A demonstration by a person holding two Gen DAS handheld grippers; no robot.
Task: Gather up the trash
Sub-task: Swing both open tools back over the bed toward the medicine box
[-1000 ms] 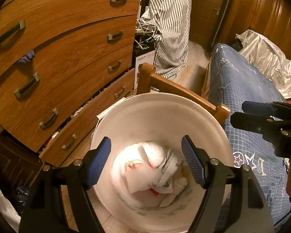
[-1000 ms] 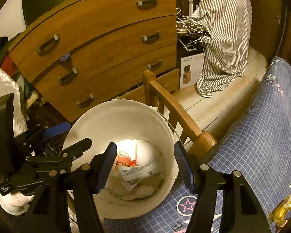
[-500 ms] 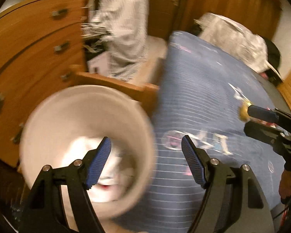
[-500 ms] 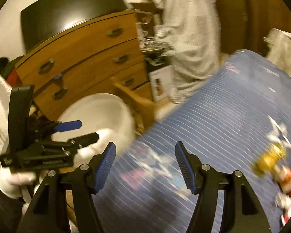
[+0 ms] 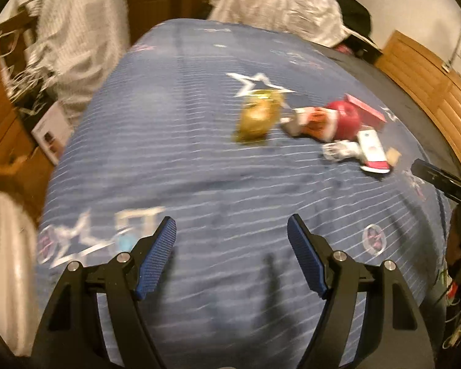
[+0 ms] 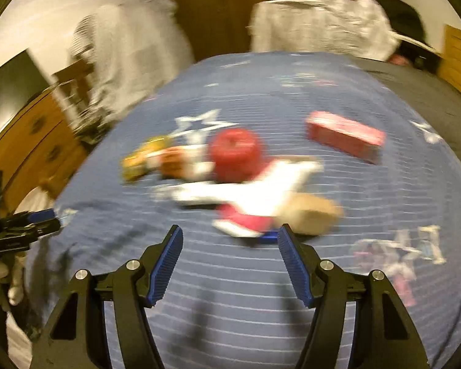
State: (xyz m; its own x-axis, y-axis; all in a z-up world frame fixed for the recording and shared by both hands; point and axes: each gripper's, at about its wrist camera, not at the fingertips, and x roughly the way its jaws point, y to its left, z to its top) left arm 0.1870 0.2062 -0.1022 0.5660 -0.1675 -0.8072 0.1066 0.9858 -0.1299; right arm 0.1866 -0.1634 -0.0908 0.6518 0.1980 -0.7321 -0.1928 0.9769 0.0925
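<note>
A blurred pile of trash lies on the blue star-print bedspread (image 5: pixel 199 160): a gold wrapper (image 5: pixel 256 120), a red round tub (image 5: pixel 345 117), a red box (image 5: pixel 367 112) and a white-and-red carton (image 5: pixel 372 150). My left gripper (image 5: pixel 232 236) hangs open and empty over the bedspread, well short of the pile. The right wrist view shows the same gold wrapper (image 6: pixel 141 160), red tub (image 6: pixel 235 153), red box (image 6: pixel 344 136), white paper (image 6: pixel 252 190) and a brown cardboard piece (image 6: pixel 310 215). My right gripper (image 6: pixel 229 243) is open and empty, just in front of the carton (image 6: pixel 246 223).
The white bin (image 5: pixel 3 261) shows at the left edge beside the bed. A wooden dresser (image 6: pixel 40 135) and hanging striped cloth (image 5: pixel 76 30) stand to the left. Crumpled light fabric (image 5: pixel 276 9) lies at the bed's far end. A gloved hand (image 6: pixel 0 276) holds the left gripper (image 6: pixel 24 230).
Both grippers have swung from above the white bin to the right, over the bed. The bin has slid out to the left and the trash pile has come into view. Jaws stay empty.
</note>
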